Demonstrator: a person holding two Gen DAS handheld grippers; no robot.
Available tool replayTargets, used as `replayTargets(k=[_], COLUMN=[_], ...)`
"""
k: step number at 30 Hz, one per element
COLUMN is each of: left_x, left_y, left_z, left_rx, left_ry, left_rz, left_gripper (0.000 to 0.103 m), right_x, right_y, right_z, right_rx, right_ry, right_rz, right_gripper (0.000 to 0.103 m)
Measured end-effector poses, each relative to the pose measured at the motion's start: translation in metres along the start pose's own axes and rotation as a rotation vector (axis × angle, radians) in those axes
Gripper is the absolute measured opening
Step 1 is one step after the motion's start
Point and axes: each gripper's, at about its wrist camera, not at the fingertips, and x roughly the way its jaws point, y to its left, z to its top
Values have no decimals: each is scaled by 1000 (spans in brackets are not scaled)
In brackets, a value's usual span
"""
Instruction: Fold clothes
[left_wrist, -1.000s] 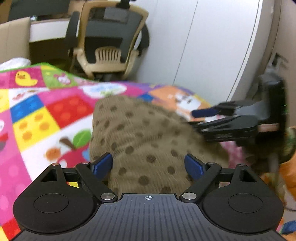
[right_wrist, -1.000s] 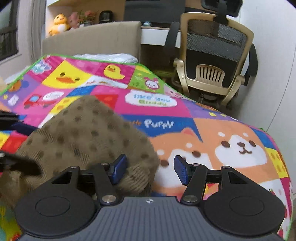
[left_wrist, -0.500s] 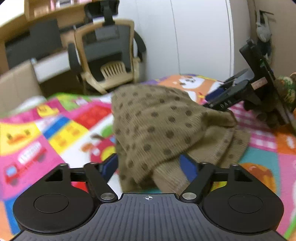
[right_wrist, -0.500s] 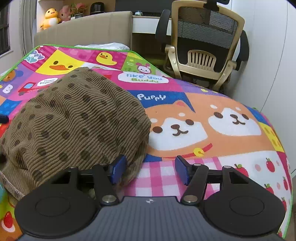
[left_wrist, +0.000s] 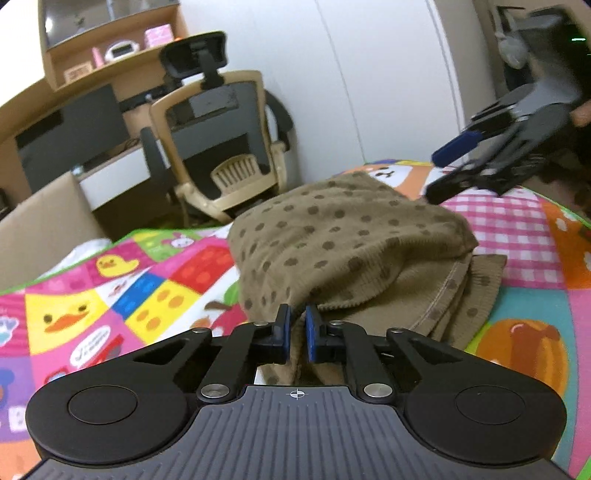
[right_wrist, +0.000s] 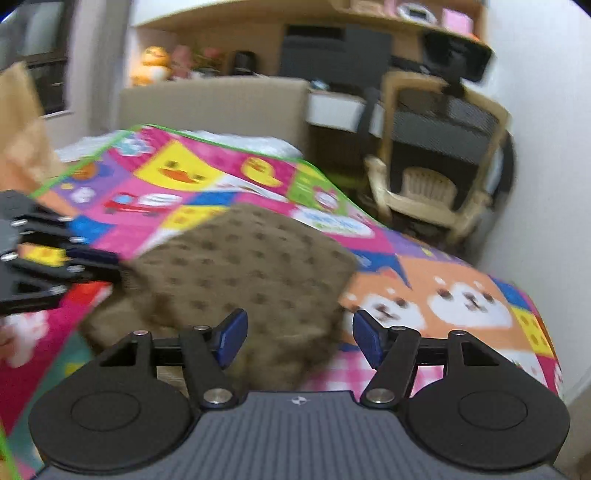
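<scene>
The left gripper (left_wrist: 296, 330) is now pinched nearly shut on the near edge of the brown polka-dot garment (left_wrist: 343, 236), w/ a tuck of corduroy-like cloth between its blue pads; half a sec ago those pads stood wide apart either side of the fabric, so a grab has just been made. The right gripper (right_wrist: 299, 338) has its jaws wide apart and holds nothing; it has pulled back and up off the cloth, and its view is smeared w/ motion. My read: the right side has let go after laying a fold over, and the left has taken a fresh hold for the next fold, so the job looks partway thru, not done. The garment sits in a doubled heap, top layer draped over a stitched hem (left_wrist: 443, 299), roughly mid-way across the colourful play mat (left_wrist: 147, 291), nearer its right edge where the pink check panel is. On the mat beyond, a white bubble (right_wrist: 334, 221) has writing, too blurred to read now; the duck, truck and shiba dog prints are clear enough. Past the mat's far edge stands a beige mesh office chair (left_wrist: 225, 147) and a desk w/ monitor; no brand legible anywhere.
</scene>
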Motion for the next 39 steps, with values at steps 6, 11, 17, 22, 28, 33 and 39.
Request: replayTargets(k=[6,11,17,22,28,33,39], left_x=[-15,-25,-9,15,19,-7,-17], left_y=[22,21,-13,-44,-40,-23,-33], left_z=[-2,-2,0,5,17,30,6], left_rx=[-110,-120,-15,151,140,56,85], left_ry=[-13,-30,-29,-31,-74,-120,-10], left_rz=[39,-28,-54,-34,27,3,-167], left_gripper=[10,16,50,61,8,7,8], right_x=[11,26,6,2,8,7,-13], right_y=[55,59,38,40,54,63,46], right_z=[-11,-16,-9,-22,-35,-32,-25], right_rx=[-214,-221,-100,-109,-162,-196,-138], right_ry=[23,36,-27,-4,14,-8,-11], right_rz=[39,-43,-95,-73,-63,-30,49], right_gripper=[64,64,64,64,64,64,70])
